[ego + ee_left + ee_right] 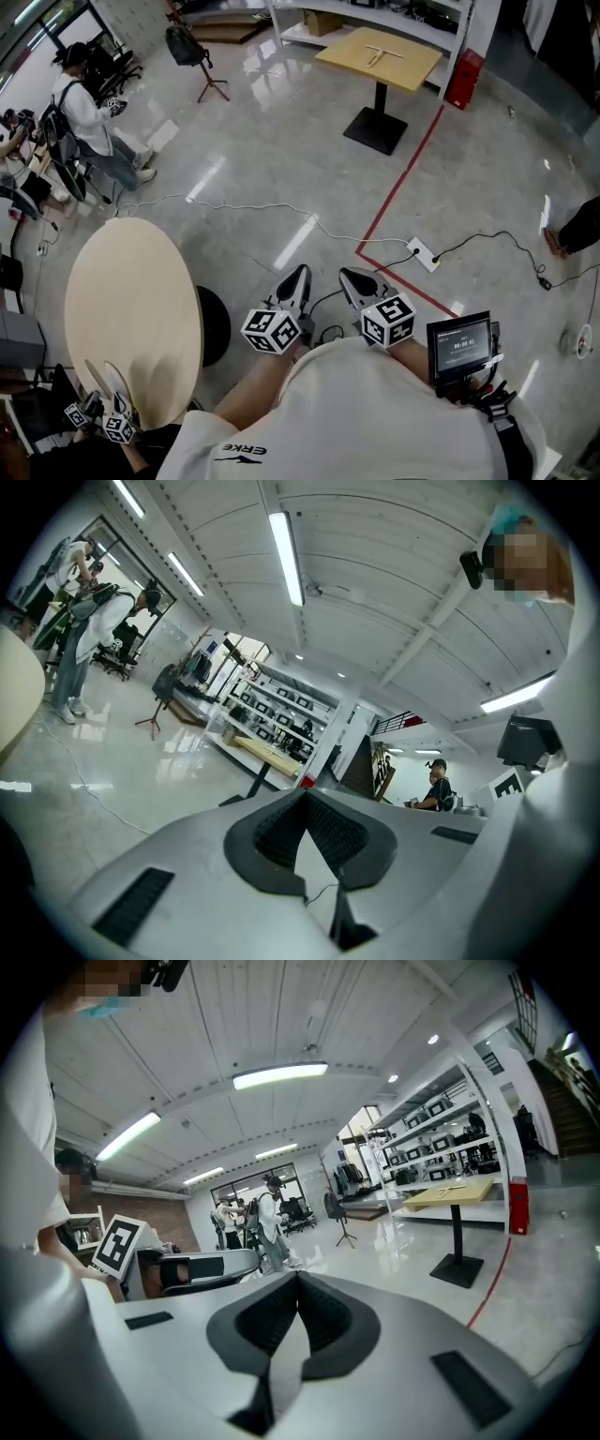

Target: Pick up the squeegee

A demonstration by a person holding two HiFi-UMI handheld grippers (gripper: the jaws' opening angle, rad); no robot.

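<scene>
The squeegee (pixel 380 54), a pale T-shaped tool, lies on a square wooden table (pixel 412 70) far across the room. In the right gripper view that table (pixel 469 1191) stands at the right, and the tool on it is too small to make out. In the left gripper view the table (pixel 267 754) is a small shape in the distance. I hold both grippers close to my chest, above the floor, pointing toward the table. My left gripper (pixel 298 277) (pixel 305 794) is shut with nothing in it. Beside it, my right gripper (pixel 356 278) (pixel 298 1276) is also shut and empty.
A round wooden table (pixel 131 319) stands at my left. A white cable and a power strip (pixel 424 254) lie on the floor ahead, beside a red tape line (pixel 403 178). A tripod (pixel 211 89), shelves and a red box (pixel 464 80) are beyond. People stand at the left.
</scene>
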